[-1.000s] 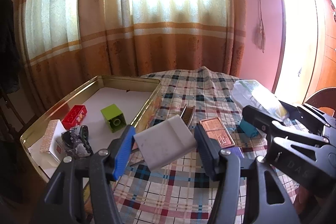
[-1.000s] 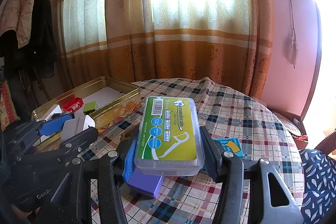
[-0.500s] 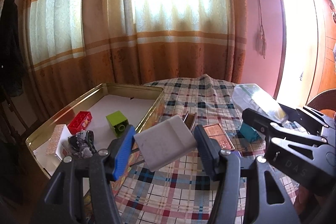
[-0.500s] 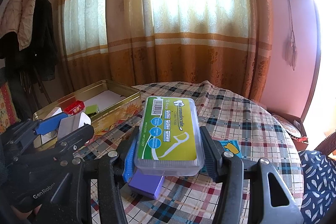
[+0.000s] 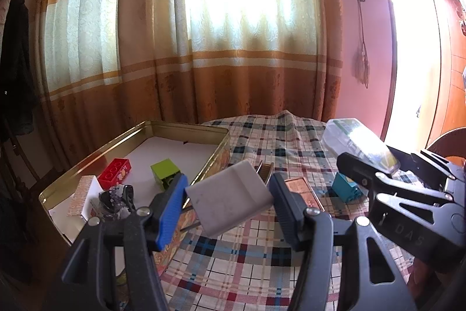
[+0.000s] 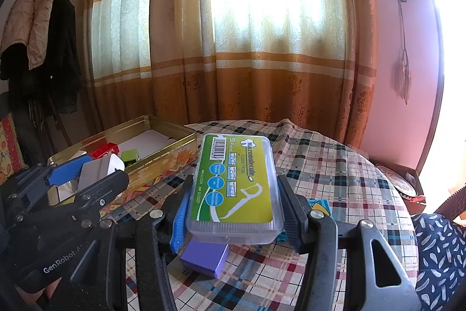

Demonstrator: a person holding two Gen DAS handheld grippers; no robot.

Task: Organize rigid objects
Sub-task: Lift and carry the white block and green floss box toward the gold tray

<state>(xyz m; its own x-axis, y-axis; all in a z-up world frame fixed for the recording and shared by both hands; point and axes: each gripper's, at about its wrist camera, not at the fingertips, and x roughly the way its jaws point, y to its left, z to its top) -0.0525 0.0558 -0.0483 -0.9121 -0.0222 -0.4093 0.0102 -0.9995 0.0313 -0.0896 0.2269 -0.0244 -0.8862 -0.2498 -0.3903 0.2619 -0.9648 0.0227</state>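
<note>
My left gripper (image 5: pixel 228 201) is shut on a white plug adapter (image 5: pixel 230 200), held in the air by the right wall of the gold tin (image 5: pixel 217 149). The adapter also shows in the right wrist view (image 6: pixel 100 169). My right gripper (image 6: pixel 234 209) is shut on a clear floss-pick box with a green label (image 6: pixel 236 182), held above the checked tablecloth (image 6: pixel 335 165). That box shows at the right of the left wrist view (image 5: pixel 359 143). In the tin lie a red brick (image 5: pixel 114 168), a green brick (image 5: pixel 165 170), a pink-white box (image 5: pixel 83 194) and a dark glittery item (image 5: pixel 115 200).
On the cloth lie a copper-coloured palette (image 5: pixel 303 190), a small metal clip (image 5: pixel 263 169), a teal block (image 5: pixel 346 190) and a purple box (image 6: pixel 205 255). Curtains hang behind the table. Coats (image 6: pixel 43 48) hang at the left. A patterned cushion (image 6: pixel 439 252) lies at the right.
Both grippers have risen a little with their loads. The tin and the items on the cloth now sit lower and farther off in both views.
</note>
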